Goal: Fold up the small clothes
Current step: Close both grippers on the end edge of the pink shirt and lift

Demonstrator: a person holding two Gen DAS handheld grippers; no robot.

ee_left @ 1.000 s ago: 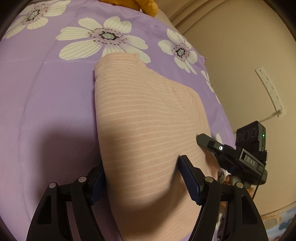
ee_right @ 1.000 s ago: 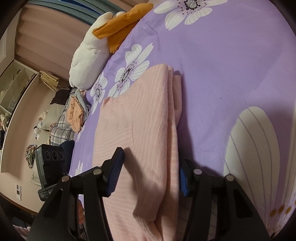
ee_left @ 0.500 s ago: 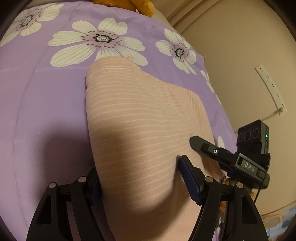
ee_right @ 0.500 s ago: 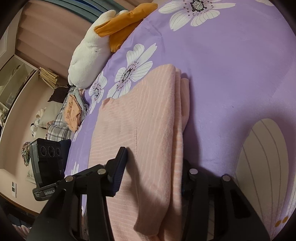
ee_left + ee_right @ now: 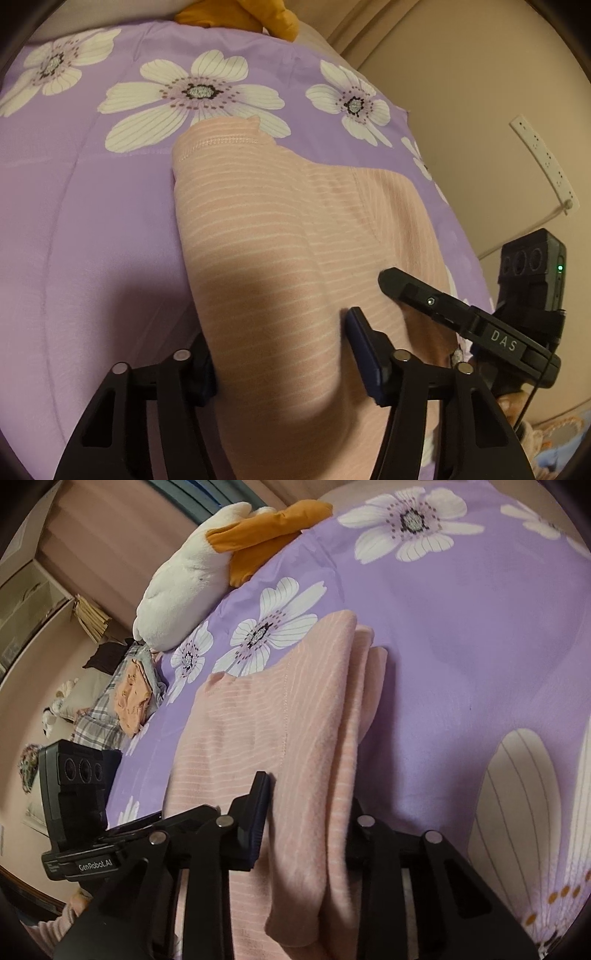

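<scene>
A pink garment (image 5: 277, 221) with thin white stripes lies folded lengthwise on the purple flowered bedsheet (image 5: 92, 221). My left gripper (image 5: 277, 332) straddles its near end; the jaws are closing and the cloth bunches up between the pads. In the right wrist view the same pink garment (image 5: 258, 720) shows stacked layers along its right edge. My right gripper (image 5: 310, 794) is closing on that layered edge, with the fold pressed between its pads and the right pad hidden behind cloth. The right gripper's finger (image 5: 406, 291) shows beside the left one.
A white and orange plush toy (image 5: 192, 572) lies at the head of the bed. A pile of clothes (image 5: 129, 698) sits off the bed's far side. A white power strip (image 5: 543, 166) hangs on the beige wall. Purple bedsheet (image 5: 461, 627) stretches to the right of the garment.
Both grippers' jaws have narrowed on the garment's near end. The cloth now bulges between the left pads, and the right gripper has rolled and lifted slightly.
</scene>
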